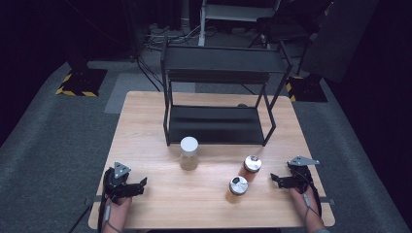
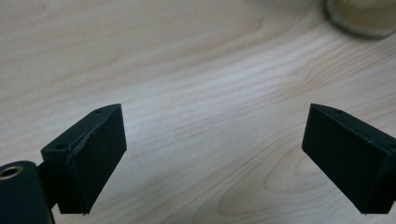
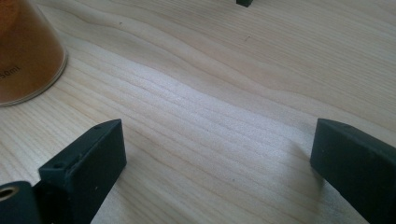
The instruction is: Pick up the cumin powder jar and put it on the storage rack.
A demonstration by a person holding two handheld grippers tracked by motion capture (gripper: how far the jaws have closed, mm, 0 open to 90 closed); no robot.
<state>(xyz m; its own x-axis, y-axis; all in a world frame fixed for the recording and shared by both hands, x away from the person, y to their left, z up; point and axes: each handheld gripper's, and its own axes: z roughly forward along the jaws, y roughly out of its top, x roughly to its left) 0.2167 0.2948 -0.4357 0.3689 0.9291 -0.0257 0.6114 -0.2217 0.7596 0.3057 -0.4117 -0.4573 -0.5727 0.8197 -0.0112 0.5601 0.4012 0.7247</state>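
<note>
Currently both idle: left gripper (image 1: pixel 138 186) and right gripper (image 1: pixel 278 178) rest low at the near corners of the wooden surface (image 1: pixel 145 126), jaws wide, holding nothing. Between them: white-lidded jar (image 1: pixel 189 153), two orange jars (image 1: pixel 250 168) (image 1: pixel 236 189). Black rack (image 1: pixel 218 92) behind.

Wooden table (image 1: pixel 145 121) — black rack (image 1: pixel 218 124), three jars (image 1: pixel 189 153)

Light wood-grain table (image 1: pixel 145 126) on grey carpet floor (image 1: pixel 43 145). Surroundings dark, walls not discernible. Yellow-black striped floor plates (image 1: pixel 80 80) left and right behind table. Cables (image 1: pixel 165 35) and white frame legs (image 1: pixel 203 22) at rear. Dark chair (image 1: pixel 282 24) rear right.
</note>
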